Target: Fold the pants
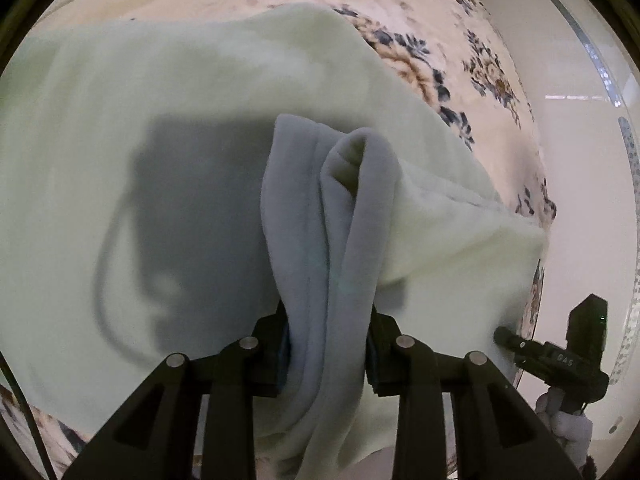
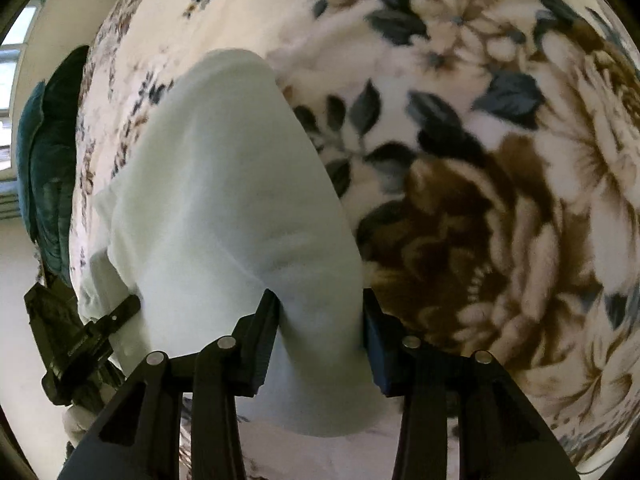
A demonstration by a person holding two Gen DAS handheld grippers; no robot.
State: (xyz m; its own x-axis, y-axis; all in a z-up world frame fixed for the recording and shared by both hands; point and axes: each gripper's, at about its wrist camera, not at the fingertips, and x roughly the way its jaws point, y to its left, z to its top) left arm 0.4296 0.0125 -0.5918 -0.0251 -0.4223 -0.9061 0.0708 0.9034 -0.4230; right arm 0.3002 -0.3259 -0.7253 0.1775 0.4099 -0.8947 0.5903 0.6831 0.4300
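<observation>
The pale mint-green pants [image 1: 168, 128] lay spread over a floral blanket [image 1: 424, 12] patterned with brown blooms and dark blue leaves. The left gripper [image 1: 328, 344] was closed on a bunched, rolled fold of the fleecy fabric, which rose between its two black fingers [image 1: 276, 344] and cast a grey shadow across the cloth behind. At the right edge of the left wrist view, the right gripper [image 1: 508, 338] reached into the pants' edge, with a white-gloved hand [image 1: 568, 428] below it; small raised characters on its body could not be read clearly. A glossy white floor [image 1: 580, 160] with a speckled inlay strip lay beyond the blanket.

In the right wrist view, the right gripper [image 2: 320, 344] was clamped on another part of the pants [image 2: 224, 184], the fabric pinched between its fingers and draping forward over the blanket [image 2: 500, 160]. The left gripper [image 2: 128, 306] met the cloth at the lower left. A dark teal cushion [image 2: 52, 152] stood at the left border, near a window.
</observation>
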